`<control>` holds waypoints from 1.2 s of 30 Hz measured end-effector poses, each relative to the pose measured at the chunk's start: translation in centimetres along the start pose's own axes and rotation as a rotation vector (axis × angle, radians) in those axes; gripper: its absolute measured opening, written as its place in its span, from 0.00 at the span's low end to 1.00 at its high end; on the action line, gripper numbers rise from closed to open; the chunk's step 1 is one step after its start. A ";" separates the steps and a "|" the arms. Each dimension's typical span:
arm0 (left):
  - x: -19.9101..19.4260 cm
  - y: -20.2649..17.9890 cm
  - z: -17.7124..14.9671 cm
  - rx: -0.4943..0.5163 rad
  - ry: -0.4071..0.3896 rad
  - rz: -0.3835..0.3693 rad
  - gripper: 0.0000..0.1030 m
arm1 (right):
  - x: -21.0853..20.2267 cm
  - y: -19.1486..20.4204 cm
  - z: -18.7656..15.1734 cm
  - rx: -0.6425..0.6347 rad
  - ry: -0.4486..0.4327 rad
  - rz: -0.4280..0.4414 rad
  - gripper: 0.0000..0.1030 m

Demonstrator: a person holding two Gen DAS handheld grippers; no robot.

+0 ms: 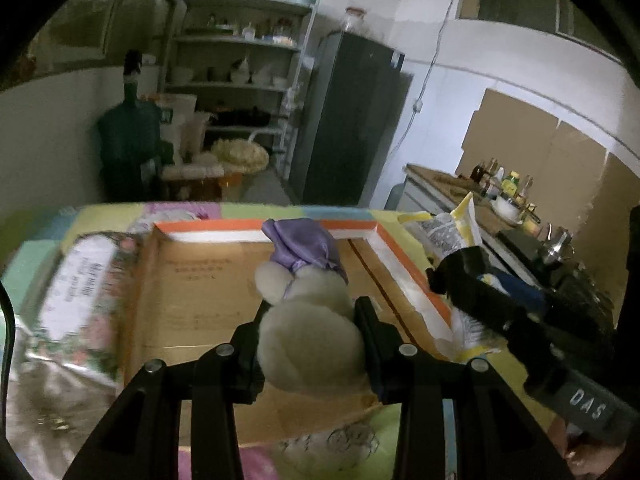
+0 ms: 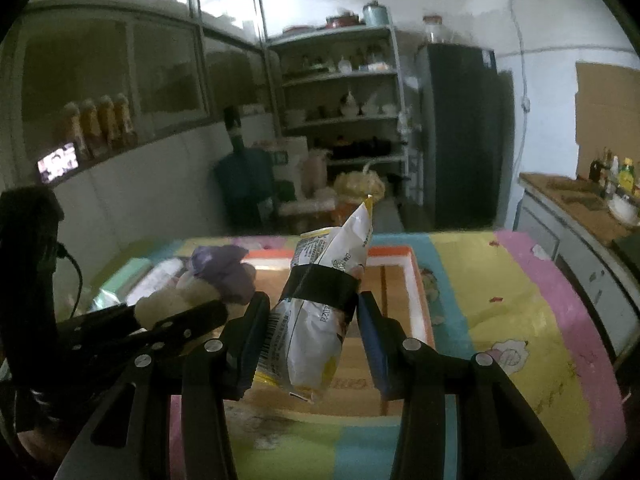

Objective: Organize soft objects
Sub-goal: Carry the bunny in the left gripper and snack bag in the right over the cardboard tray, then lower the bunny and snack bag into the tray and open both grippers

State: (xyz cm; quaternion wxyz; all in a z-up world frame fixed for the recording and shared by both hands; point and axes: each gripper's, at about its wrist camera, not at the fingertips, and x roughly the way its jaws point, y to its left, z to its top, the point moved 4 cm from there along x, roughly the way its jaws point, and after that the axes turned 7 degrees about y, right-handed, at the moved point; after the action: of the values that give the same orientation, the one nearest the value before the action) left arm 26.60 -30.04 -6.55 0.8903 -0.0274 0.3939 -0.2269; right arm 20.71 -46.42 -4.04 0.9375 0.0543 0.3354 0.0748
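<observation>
Plush toy (image 1: pixel 308 320) upright, head away.

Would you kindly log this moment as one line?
left gripper: grips plush toy | right gripper: grips snack bag | both above cardboard box

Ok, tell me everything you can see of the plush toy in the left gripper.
The plush toy is a soft, cream-coloured stuffed animal with a rounded fuzzy body and a shiny lilac satin cloth gathered at its far end. It is seen from behind, so no face shows. It is clamped between the left gripper's black fingers, which press into its sides, pointing away from the camera. It hangs above the open cardboard box with the orange rim, not resting on it. In the right wrist view it appears at the left.
</observation>
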 end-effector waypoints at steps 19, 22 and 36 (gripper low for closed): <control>7.7 -0.1 -1.7 -0.011 0.156 0.042 0.39 | 9.1 -4.7 -2.7 0.065 0.214 0.044 0.45; 8.0 -0.1 -1.9 -0.012 0.156 0.035 0.39 | 9.4 -4.8 -3.1 0.068 0.227 0.043 0.45; 5.7 -0.8 -1.6 0.011 0.120 -0.013 0.64 | 7.8 -4.5 -2.9 0.061 0.167 0.064 0.61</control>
State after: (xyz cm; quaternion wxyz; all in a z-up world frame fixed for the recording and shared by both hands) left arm 28.48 -32.92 -11.39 0.8636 -0.0115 0.4453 -0.2360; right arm 25.31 -49.26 -11.84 0.9014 0.0870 0.4126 0.0987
